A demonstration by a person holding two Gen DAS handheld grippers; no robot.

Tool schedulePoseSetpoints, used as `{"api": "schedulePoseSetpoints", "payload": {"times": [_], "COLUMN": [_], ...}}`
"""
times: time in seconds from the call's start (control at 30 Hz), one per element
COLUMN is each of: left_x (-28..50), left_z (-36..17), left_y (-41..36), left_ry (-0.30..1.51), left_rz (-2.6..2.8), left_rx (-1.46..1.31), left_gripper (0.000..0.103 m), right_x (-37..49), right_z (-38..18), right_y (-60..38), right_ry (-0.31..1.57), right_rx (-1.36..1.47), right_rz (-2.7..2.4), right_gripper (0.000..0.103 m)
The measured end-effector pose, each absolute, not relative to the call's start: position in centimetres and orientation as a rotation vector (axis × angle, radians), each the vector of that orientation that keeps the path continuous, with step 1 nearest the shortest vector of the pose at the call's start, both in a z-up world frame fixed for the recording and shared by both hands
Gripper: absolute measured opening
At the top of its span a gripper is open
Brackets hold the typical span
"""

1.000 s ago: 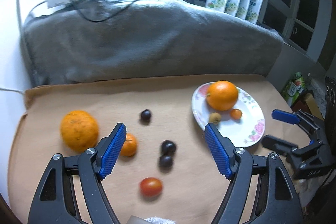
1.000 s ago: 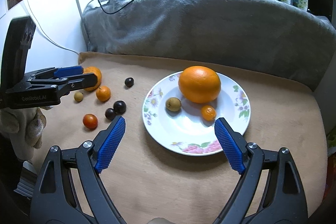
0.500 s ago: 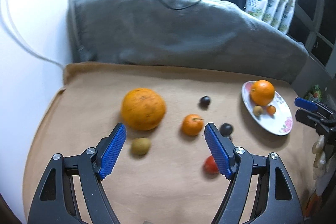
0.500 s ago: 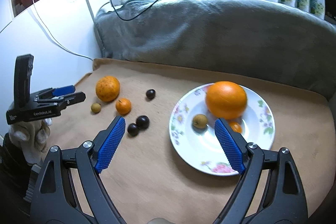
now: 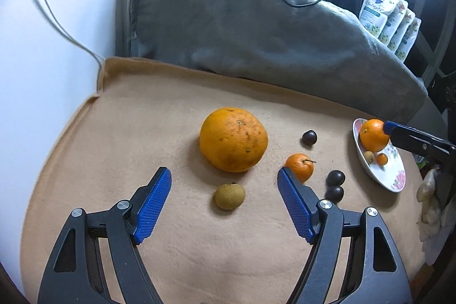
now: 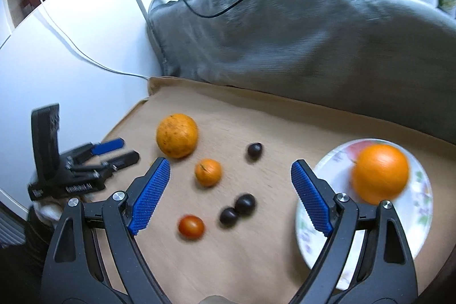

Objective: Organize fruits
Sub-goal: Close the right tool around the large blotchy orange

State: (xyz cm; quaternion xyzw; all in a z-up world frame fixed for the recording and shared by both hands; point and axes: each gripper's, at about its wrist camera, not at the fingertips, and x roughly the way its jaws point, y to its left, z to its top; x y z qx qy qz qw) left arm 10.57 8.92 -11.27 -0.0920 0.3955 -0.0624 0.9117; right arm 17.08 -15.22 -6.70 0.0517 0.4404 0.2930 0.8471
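Observation:
My left gripper (image 5: 223, 173) stands open just above the tan mat. A small yellow-brown fruit (image 5: 229, 196) lies between its fingers and a large orange (image 5: 233, 139) just past the tips. A mandarin (image 5: 299, 166) sits by the right fingertip. My right gripper (image 6: 230, 163) is open and empty, hovering over the mandarin (image 6: 208, 172), a red tomato (image 6: 191, 227) and three dark fruits (image 6: 244, 203). The floral plate (image 6: 421, 221) at right holds another orange (image 6: 380, 173). In the left wrist view the plate (image 5: 390, 178) also carries two small fruits.
A grey blanket (image 5: 256, 27) with a black cable fills the back of the mat. A white wall with a cord (image 6: 85, 59) borders the left side. Refill pouches (image 5: 387, 19) stand at the back right. The mat's front strip is bare.
Both views have swung left. My left gripper moved from the dark fruits and tomato to the large orange and yellow-brown fruit. My right gripper left the plate for the loose fruits. Jaw openings are unchanged.

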Motion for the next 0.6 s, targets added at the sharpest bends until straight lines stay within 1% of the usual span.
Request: {"api": "schedulePoseSetpoints", "payload": {"times": [0.4,0.5,0.6], "left_x": [13.0,13.7,14.1], "left_z": [-13.0,-13.4,-13.6], "left_y": [9.2,9.1,9.3], "left_ry": [0.856,0.869,0.875], "left_rz": [-0.213,-0.231,-0.235], "left_rx": [-0.276,-0.296,-0.309], "left_gripper": [0.076,0.071,0.070], "right_x": [21.4,22.3,23.1], "right_z": [-9.7,-10.6,-11.4], "right_y": [-8.9,-7.9,-7.4], "right_ry": [1.058,1.096,1.129], "right_rx": [0.190,0.226,0.278], "right_rz": [0.730,0.744,0.759], "right_gripper": [0.089,0.089,0.089]}}
